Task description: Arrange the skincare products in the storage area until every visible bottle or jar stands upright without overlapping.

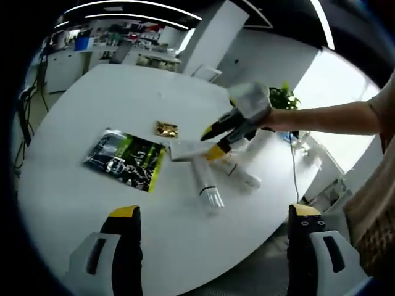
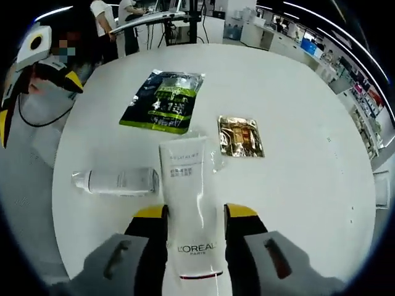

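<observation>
The right gripper point(image 2: 195, 216) fingers squeeze the white tube point(image 2: 188, 203), just beside the gold packet point(image 2: 241, 136). A white bottle point(image 2: 117, 181) lies flat on the desk point(image 2: 308, 185). Nothing stands yet. The left gripper point(image 1: 213, 219) fingers are wide apart, holding nothing.
</observation>
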Available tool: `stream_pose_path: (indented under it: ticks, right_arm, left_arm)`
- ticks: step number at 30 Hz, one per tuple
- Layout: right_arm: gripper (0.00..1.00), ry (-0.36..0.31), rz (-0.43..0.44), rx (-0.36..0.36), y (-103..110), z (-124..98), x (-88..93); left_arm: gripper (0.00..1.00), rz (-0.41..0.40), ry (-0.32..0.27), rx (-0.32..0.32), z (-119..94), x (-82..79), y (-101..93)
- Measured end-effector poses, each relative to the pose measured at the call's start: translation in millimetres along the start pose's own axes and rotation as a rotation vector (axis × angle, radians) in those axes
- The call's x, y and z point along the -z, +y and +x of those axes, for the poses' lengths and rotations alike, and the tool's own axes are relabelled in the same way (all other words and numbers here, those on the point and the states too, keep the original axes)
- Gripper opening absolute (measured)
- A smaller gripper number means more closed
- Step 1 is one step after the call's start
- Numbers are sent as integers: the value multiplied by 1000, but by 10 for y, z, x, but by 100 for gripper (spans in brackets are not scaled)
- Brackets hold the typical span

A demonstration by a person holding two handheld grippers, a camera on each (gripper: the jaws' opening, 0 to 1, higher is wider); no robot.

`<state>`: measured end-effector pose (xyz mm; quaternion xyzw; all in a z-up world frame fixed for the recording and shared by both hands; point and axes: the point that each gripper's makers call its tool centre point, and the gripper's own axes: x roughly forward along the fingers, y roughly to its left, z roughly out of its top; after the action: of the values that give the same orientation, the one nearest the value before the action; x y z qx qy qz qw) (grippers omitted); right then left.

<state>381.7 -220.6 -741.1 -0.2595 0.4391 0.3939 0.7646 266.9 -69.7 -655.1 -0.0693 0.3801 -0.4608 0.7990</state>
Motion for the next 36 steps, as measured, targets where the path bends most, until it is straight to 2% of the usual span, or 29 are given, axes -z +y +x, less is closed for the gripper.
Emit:
stream_pose_path:
  ticks: [6,7,15,18,24,31,36]
  right_arm:
    - [33,58,-101,-30,14,109,-13]
    - [33,88,-117,-28,5,106,10]
    - [30,58,-114,-28,11,96,18]
    - [29,48,-89,1,-8,96,4]
    - [28,40,-112,31,2,69,-11]
    - [28,-104,-57,141,-85,-255,-164]
    - [27,-195,-1,217,-91,-524,-180]
  left_arm:
    - [97,8,-1,11,30,-40,-12]
    - [97,8,-5,10,29,-54,-10]
    - [97,13,-5,8,7,-71,-12]
    - [97,7,-14,4,-4,-104,-24]
    - [97,22,-27,6,-25,-195,-71]
    - [97,29,-62,13,-72,-324,-172]
    - [97,13,-108,33,-76,-453,-297]
